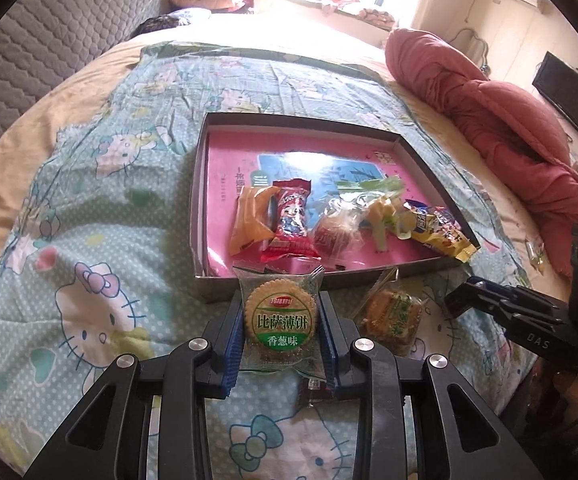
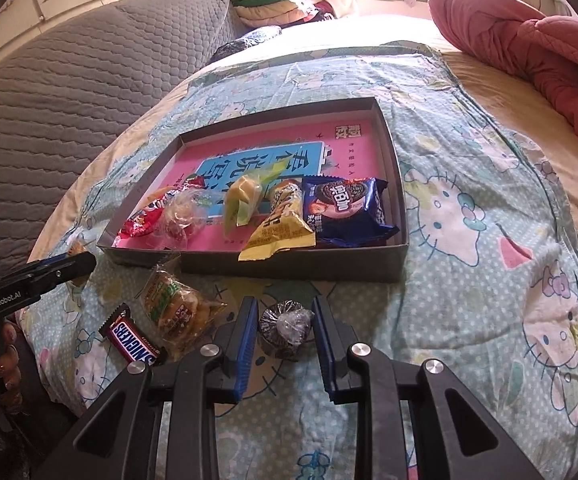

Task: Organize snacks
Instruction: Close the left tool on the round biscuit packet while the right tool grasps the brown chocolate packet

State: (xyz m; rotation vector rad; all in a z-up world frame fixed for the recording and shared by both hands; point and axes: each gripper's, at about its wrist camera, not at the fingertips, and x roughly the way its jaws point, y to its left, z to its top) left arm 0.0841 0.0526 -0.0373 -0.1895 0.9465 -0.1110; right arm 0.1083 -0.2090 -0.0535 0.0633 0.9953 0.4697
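A bed fills both views, spread with a pale blue-green cartoon-cat patterned bedsheet (image 1: 89, 208); a rumpled dusty-pink quilt (image 1: 489, 120) lies at the upper right of the left wrist view and a grey quilted headboard (image 2: 69, 80) at the upper left of the right wrist view.

At mid-frame sits a shallow grey cardboard box lid lined with a pink printed sheet (image 2: 403, 216), its long axis running roughly left to right. Along its near edge lie, side by side, a dark blue sandwich-cookie packet (image 2: 345, 208) at the right corner, a yellow snack pouch (image 2: 277, 236) pointing its long axis toward the camera with its torn end over the rim, a pale green-and-yellow wrapped sweet (image 2: 245, 196), a clear-wrapped reddish sweet (image 2: 181, 216), a red wrapped bar (image 1: 291, 220) and an orange packet (image 1: 251, 220).

In front of the box, on the sheet, rest a clear-wrapped golden pastry with a green label (image 2: 177, 312) and, just left of it, a brown Snickers bar (image 2: 135, 340), lying diagonally.

The left gripper (image 1: 281, 328) is clenched on a round cracker in a clear green-labelled wrapper (image 1: 281, 320), held face up just short of the box's near wall, label upright.

The right gripper (image 2: 285, 332) has its blue pads pressed against a small dark round cake in crinkled clear wrap (image 2: 285, 326), low over the sheet.
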